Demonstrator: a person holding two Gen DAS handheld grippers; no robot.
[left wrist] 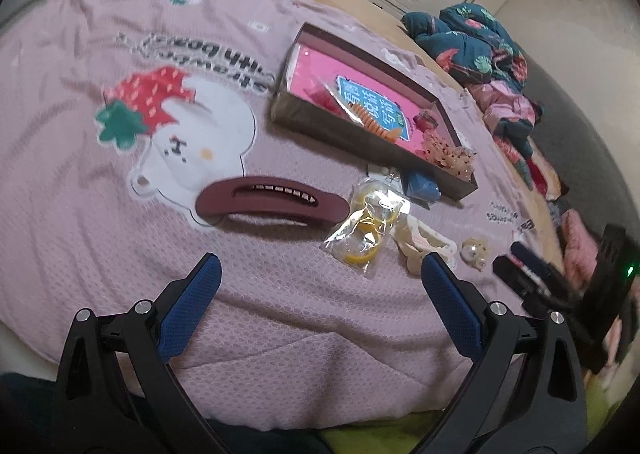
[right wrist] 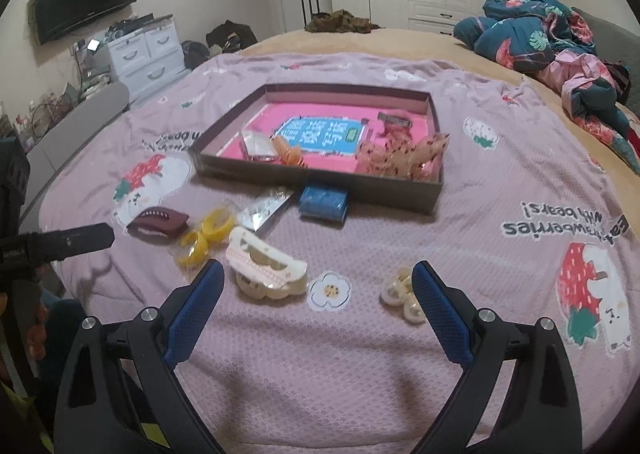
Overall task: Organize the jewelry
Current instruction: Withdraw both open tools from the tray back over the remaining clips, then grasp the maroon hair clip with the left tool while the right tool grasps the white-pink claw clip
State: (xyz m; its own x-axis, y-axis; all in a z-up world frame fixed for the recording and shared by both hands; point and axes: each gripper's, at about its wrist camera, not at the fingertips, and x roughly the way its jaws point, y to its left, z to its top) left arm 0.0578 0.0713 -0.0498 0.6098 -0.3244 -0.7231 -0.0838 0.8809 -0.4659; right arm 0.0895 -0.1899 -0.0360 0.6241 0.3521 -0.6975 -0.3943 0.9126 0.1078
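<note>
In front of the shallow box on the bed's pink blanket, the loose pieces lie crowded: maroon clip, bagged yellow bands, cream clip, pearl piece. Both the left tongs and right tongs hang open, holding nothing. The crinkly bag overlaps the cream clip, so a careless pinch could drag both, and the soft blanket may bunch between the tips.
</note>
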